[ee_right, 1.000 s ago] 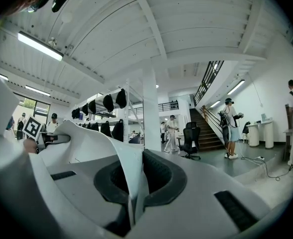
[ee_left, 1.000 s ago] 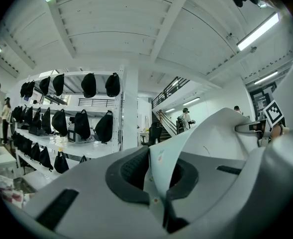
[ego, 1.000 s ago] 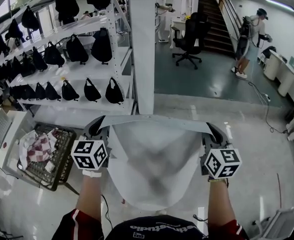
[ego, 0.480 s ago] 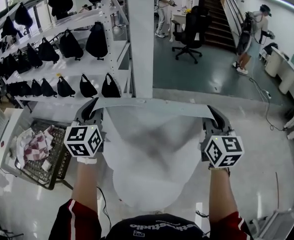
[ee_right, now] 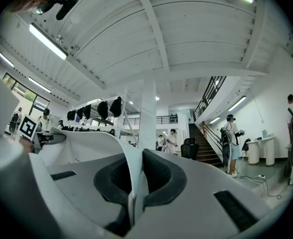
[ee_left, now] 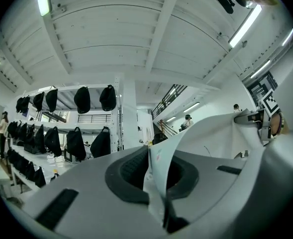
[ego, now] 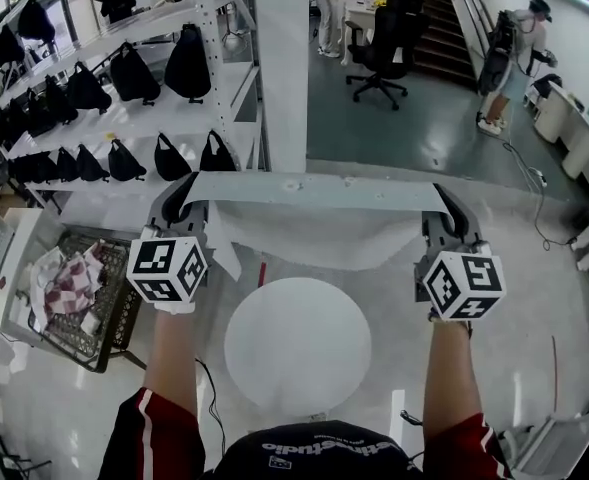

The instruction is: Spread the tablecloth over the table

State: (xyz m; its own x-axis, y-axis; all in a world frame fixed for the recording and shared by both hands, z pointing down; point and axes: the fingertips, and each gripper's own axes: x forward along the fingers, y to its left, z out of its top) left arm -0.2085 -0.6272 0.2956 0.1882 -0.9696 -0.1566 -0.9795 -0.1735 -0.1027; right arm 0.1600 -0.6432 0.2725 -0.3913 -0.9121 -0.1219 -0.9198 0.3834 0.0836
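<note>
Left gripper & right gripper both clamped on tablecloth corners, cloth stretched btwn them, up off the round table. Imo hold the edge taut + level, centre it b4 lowering.

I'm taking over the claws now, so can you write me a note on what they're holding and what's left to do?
Left claw: shut on one end of the tablecloth.
Right claw: shut on the other end.
The tablecloth hangs stretched between them in the air; the round white table below is bare.
Done: tablecloth picked up, held taut.
Left: lay it over the table, let go.
</note>
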